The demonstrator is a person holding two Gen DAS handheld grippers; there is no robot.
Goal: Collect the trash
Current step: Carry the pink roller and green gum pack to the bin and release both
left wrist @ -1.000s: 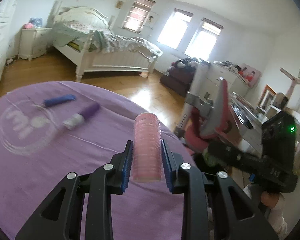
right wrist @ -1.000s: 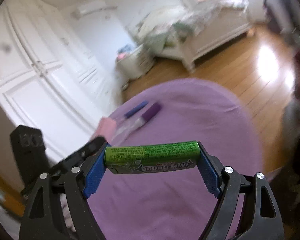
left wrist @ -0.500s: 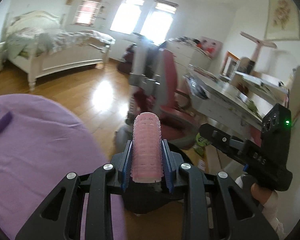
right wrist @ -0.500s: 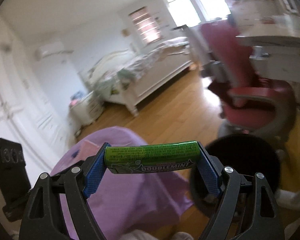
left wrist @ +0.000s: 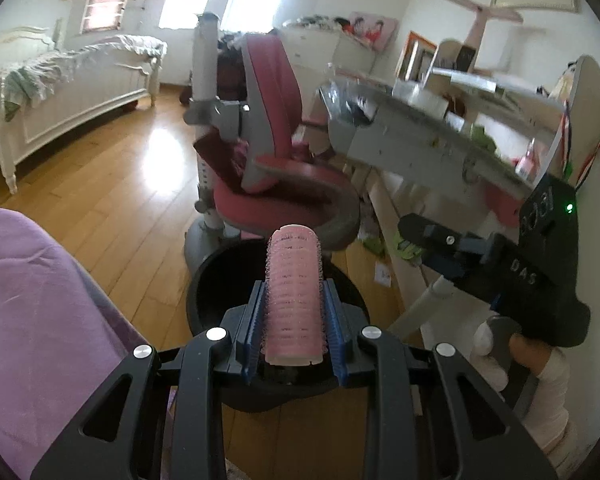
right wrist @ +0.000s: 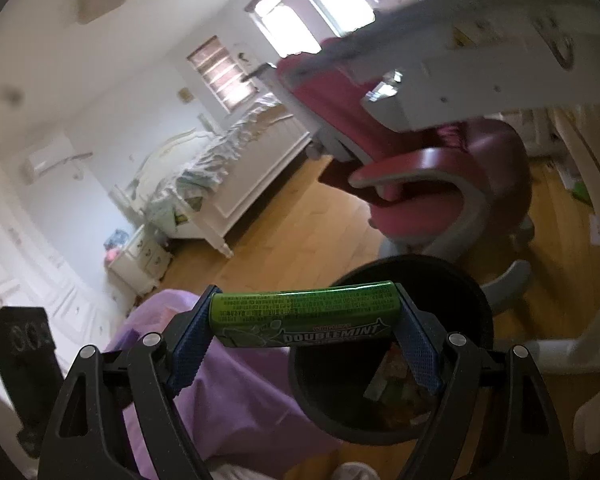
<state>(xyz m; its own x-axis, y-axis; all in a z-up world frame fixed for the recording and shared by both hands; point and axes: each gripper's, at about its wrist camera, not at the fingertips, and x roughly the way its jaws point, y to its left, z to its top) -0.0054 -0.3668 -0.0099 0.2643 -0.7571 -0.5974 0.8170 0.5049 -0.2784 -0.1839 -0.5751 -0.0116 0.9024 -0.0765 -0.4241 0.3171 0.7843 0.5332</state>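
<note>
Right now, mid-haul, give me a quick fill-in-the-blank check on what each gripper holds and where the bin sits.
1. The left gripper is shut on a pink ____.
2. The right gripper holds a green pack printed ____.
3. The black bin stands on the ____ floor.
4. Beside the bin lies a ____ cloth.

Missing words: hair roller; DOUBLEMINT; wooden; purple

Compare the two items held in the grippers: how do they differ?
The pink hair roller is bristly and points lengthwise away from the left gripper, gripped on its sides; the green gum pack is smooth, printed and lies crosswise, gripped end to end by the right gripper, whose jaws stand much wider. Both are held near the black bin.
</note>
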